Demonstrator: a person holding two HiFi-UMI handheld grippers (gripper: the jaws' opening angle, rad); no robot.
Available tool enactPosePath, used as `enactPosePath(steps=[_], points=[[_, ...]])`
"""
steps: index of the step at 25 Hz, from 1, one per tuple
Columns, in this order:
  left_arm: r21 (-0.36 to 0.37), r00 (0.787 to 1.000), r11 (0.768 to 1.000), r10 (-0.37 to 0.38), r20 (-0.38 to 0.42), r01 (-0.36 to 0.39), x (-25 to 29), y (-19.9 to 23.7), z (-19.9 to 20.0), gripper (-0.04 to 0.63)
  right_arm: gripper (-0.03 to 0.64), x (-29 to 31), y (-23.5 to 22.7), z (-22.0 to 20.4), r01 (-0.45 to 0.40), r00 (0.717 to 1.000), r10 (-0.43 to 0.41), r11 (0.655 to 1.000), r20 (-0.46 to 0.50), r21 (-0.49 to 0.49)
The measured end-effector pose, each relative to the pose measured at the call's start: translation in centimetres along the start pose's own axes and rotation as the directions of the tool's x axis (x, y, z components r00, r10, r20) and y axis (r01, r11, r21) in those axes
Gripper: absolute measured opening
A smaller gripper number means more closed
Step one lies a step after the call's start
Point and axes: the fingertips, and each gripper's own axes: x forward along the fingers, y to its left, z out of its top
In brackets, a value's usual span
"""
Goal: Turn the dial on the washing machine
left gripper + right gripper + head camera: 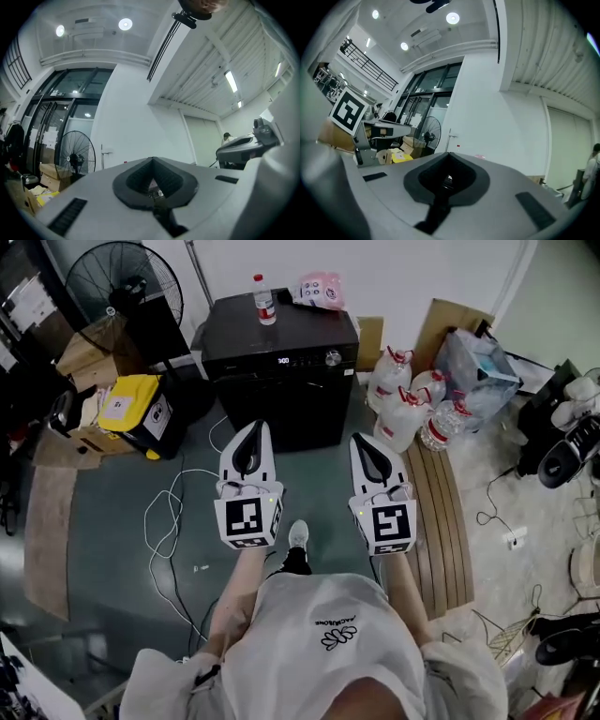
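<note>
Head view: washing machine [281, 390] stands on the floor ahead of both hand-held grippers; its dial [333, 358] lies well ahead of the right hand-held gripper [362, 438], slightly to its left.
Left hand-held gripper [255, 426]: jaws pressed together, nothing between.
Right hand-held gripper: jaws pressed together, empty.
Risk: closed jaws would likely butt the dial, not straddle it; floor cable [173, 512] left of the left hand-held gripper could snag a foot.
Containers: bottle [265, 299] atop the machine, contents unclear; jugs [403, 404] right of the right hand-held gripper, apparently clear liquid.
</note>
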Motion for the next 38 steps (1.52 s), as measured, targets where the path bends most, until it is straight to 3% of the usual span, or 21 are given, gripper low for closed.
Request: enactPosePath(steps=[10,15,21,30,36,38], points=[[0.002,0.999,0.999,-0.033,-0.030,0.033,14.0,8.8,-4.9,-0.002,0.003,16.9,-2.5,-2.2,0.008,0.998,-0.006,0.999,-0.059,0.046],[-0.071,0.999,0.997,-0.030,-0.034,0.028,18.5,11.5,-6.9,-0.002,0.003,22.3,-4.0,-3.4,0.031,0.996,-0.030,1.000,-0.085,0.006],[-0.086,0.998,0.996,-0.010,-0.065,0.005,20.0,12.0,-8.8,-0.002,0.003,24.8,-4.5,-5.0,0.034,0.993,-0.033,0.999,-0.114,0.005],[-0.037,0.996,0.999,0.018,-0.084,-0.021,20.9,11.3,-9.0,-0.002,0.003,26.8,-5.5,-5.7,0.034,0.997,-0.032,0.999,-0.063,0.037],[-0.028,0.998,0.999,0.023,-0.056,-0.024,22.1,11.5,-7.9,-0.002,0.003,27.3,-6.8,-5.3,0.039,0.999,-0.037,0.999,-0.039,0.036],[0.010,0.998,1.000,0.013,-0.061,-0.013,22.4,11.3,-7.8,-0.002,0.003,27.4,-6.9,-5.2,0.043,0.998,-0.041,0.998,-0.050,0.040]])
